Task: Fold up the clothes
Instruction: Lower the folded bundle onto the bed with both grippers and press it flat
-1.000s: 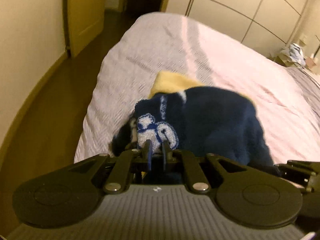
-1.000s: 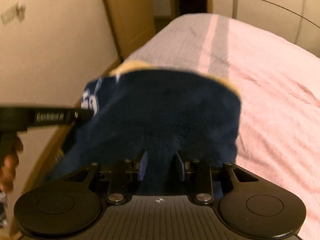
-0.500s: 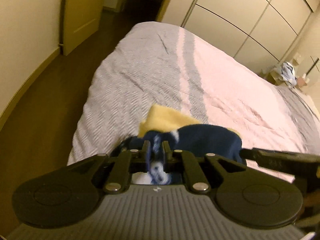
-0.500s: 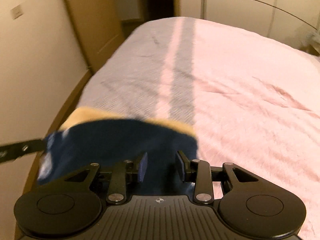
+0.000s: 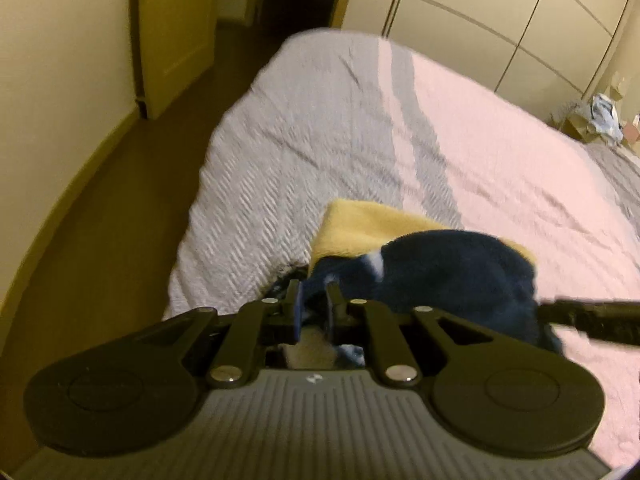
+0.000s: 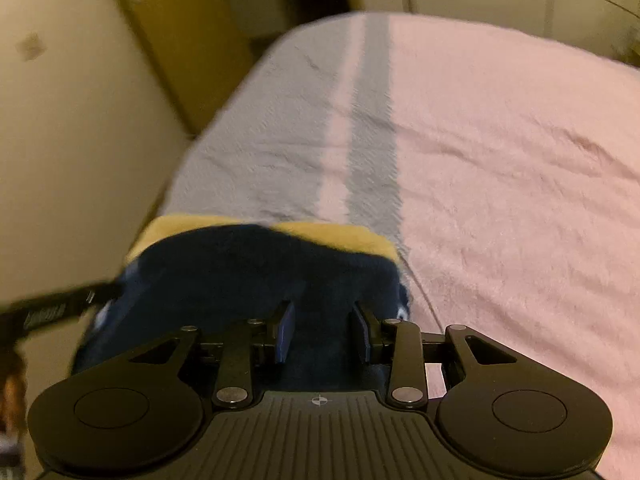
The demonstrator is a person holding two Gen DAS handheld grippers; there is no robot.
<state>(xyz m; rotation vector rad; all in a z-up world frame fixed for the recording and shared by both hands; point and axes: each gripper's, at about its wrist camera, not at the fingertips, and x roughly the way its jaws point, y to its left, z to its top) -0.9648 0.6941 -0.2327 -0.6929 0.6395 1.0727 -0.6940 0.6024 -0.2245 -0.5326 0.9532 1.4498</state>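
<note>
A navy fleece garment (image 5: 452, 272) with white markings is bunched at the near edge of the bed, over a yellow fabric (image 5: 368, 224). My left gripper (image 5: 314, 292) is shut on the garment's left edge. From the right, my other gripper's arm (image 5: 592, 316) reaches the garment's far side. In the right wrist view, my right gripper (image 6: 322, 312) has a thick fold of the navy garment (image 6: 248, 268) filling the gap between its pads. The yellow fabric (image 6: 340, 236) shows along the garment's far edge, and the left gripper (image 6: 56, 308) comes in from the left.
The bed (image 5: 500, 152) has a pink cover with a grey band on its left side. Wooden floor (image 5: 100, 240) and a door lie to the left, wardrobe doors behind. A heap of clothes (image 5: 604, 116) sits on boxes at far right. A hand (image 6: 12, 388) shows at lower left.
The navy garment filled both views a second ago and now lies low and near, showing far more of the bed. Both grippers kept their hold; the right wrist view shifted and rolled.
</note>
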